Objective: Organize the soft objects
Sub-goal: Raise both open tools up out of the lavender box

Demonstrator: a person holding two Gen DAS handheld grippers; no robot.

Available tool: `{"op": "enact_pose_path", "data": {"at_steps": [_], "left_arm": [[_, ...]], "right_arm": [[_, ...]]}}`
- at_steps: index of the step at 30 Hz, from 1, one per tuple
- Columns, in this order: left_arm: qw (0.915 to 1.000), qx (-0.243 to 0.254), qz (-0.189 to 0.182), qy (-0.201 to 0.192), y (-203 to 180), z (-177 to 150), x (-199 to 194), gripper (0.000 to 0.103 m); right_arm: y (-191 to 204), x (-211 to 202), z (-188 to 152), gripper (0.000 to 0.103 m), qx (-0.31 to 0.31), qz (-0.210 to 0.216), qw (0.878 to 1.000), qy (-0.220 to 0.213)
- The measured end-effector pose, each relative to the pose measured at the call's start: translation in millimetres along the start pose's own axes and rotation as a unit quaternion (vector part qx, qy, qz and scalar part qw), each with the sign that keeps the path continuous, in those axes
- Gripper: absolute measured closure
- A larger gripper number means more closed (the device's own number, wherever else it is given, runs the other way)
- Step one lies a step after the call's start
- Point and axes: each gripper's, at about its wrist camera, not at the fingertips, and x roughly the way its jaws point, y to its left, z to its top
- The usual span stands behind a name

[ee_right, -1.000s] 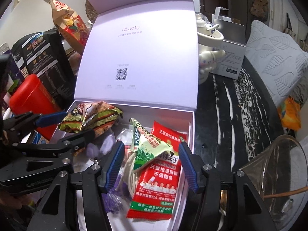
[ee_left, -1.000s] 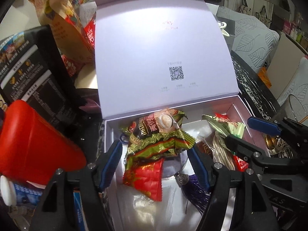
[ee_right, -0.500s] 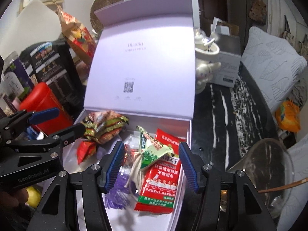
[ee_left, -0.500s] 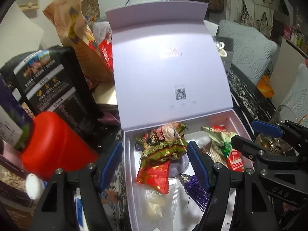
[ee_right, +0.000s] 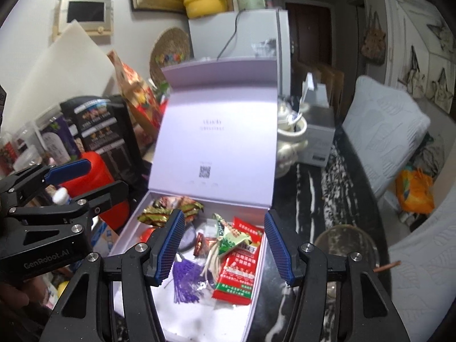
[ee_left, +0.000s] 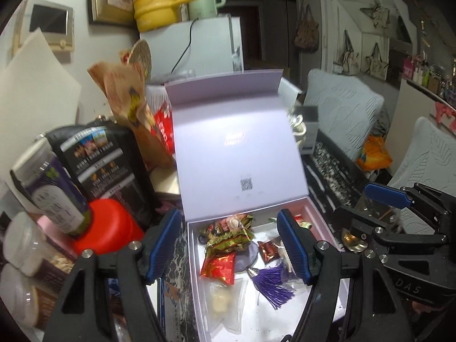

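An open lilac box (ee_left: 196,279) (ee_right: 256,307) lies on the dark marbled table, its lid (ee_left: 236,154) (ee_right: 219,134) standing upright behind. Inside lie green and gold snack packs (ee_left: 228,239) (ee_right: 159,213), a small red pack (ee_left: 219,265), a purple tassel (ee_left: 270,282) (ee_right: 185,282), a clear bag (ee_left: 225,299), and a red and green packet (ee_right: 239,265). My left gripper (ee_left: 230,248) hovers open above the box's left half, nothing between its pads. My right gripper (ee_right: 225,248) hovers open above the right half, also holding nothing.
To the left of the box crowd a red container (ee_left: 108,228) (ee_right: 94,173), a black bag (ee_left: 105,159), jars (ee_left: 54,196) and a brown paper bag (ee_left: 128,105). A white teapot (ee_right: 290,134) and grey box (ee_right: 319,136) stand behind right. A glass bowl (ee_right: 344,248) sits at the right.
Both grippers rose and drew back from the box, so the box looks smaller and more of the room shows. The items stayed in the box; jaw widths are unchanged.
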Motion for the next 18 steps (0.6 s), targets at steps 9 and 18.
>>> {"op": "enact_pose_path", "data": {"at_steps": [9,18], "left_arm": [[0.9989,-0.004,-0.023,-0.042,-3,-1,-57,0.031],[0.9949,-0.003,-0.017,-0.099,-4,-9,-117,0.004]], "right_arm": [[15,-70,0,0.034,-0.013,-0.01,0.998,-0.065],[31,-138,-11,0.021,-0.023,-0.019,0.992,-0.122]]}}
